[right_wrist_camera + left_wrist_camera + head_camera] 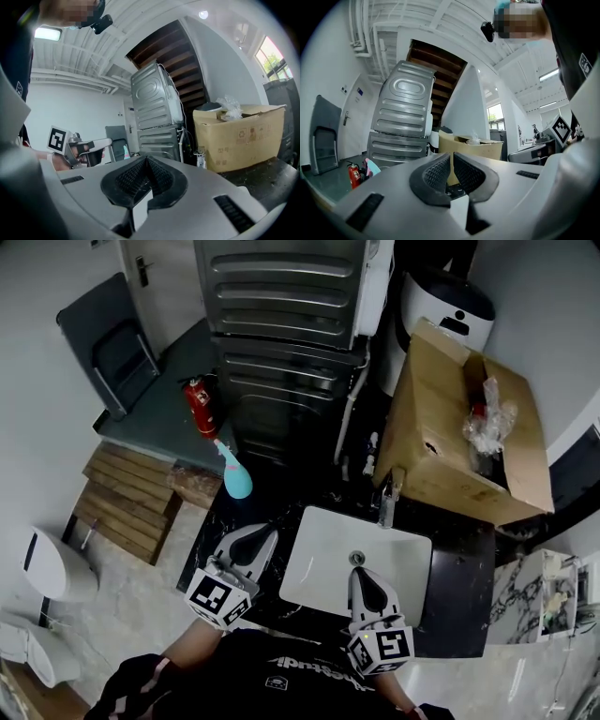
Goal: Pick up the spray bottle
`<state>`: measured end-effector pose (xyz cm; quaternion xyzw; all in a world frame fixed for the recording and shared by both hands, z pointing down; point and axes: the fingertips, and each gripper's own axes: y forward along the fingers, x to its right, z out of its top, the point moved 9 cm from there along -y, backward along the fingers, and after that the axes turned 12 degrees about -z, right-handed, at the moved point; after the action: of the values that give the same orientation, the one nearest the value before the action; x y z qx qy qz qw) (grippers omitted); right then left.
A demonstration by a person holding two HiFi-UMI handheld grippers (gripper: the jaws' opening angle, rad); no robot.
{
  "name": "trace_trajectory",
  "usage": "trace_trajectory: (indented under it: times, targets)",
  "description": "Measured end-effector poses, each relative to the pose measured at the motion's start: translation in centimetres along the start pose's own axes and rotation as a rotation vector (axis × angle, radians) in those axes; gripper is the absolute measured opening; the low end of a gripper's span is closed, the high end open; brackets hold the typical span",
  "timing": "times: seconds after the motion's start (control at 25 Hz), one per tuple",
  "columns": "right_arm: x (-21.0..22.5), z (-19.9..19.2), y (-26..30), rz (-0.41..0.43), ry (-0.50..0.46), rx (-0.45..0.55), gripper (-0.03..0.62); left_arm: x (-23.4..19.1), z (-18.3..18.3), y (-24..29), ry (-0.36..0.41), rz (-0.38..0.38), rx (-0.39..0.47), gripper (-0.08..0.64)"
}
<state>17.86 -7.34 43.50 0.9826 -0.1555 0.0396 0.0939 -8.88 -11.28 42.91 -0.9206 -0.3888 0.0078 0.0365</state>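
Note:
The spray bottle point(235, 475) is teal with a pink trigger top and stands upright at the far left corner of the black counter point(459, 568). My left gripper point(259, 534) is shut with nothing in it, its tip a short way on the near side of the bottle. The left gripper view shows the bottle point(371, 167) low at the left, well off the line of the shut jaws point(451, 157). My right gripper point(357, 571) hangs over the white sink basin point(319, 549), shut and empty. In the right gripper view the bottle point(125, 151) is small beyond the jaws point(146, 161).
A red fire extinguisher point(200, 407) stands on the floor behind the bottle. A faucet point(387, 499) rises at the sink's far edge. An open cardboard box point(441, 418) fills the counter's far right. Stacked metal appliances point(281, 334) stand behind. Wooden pallets point(127, 498) lie at left.

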Motion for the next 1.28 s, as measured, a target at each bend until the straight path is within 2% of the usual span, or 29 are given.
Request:
trace_trajectory:
  times: [0.2,0.44,0.68,0.84,1.28]
  targets:
    - [-2.8,0.1,1.0,-0.022,-0.021,-0.001,0.037,-4.1,-0.9,-1.8,-0.009,0.015,-0.004,0.027]
    - [-5.3,-0.3,1.6,-0.061,-0.021,-0.014,0.037,-8.9,-2.3,-2.9,0.007,0.005,-0.036,0.138]
    - [-6.7,-0.7,1.7,-0.102,-0.024,-0.02,0.037,-13.9,-4.3,-2.9,0.036,0.043,-0.064,0.244]
    - [-6.9,-1.0,1.8,-0.133,-0.019,-0.021,0.037,-16.6,-6.3,-2.1,0.068,0.066,-0.103,0.267]
    - [-6.9,-1.3,2.0,-0.2,-0.012,-0.054,0.037,-21.7,-10.7,0.7,0.049,0.103,-0.171,0.29]
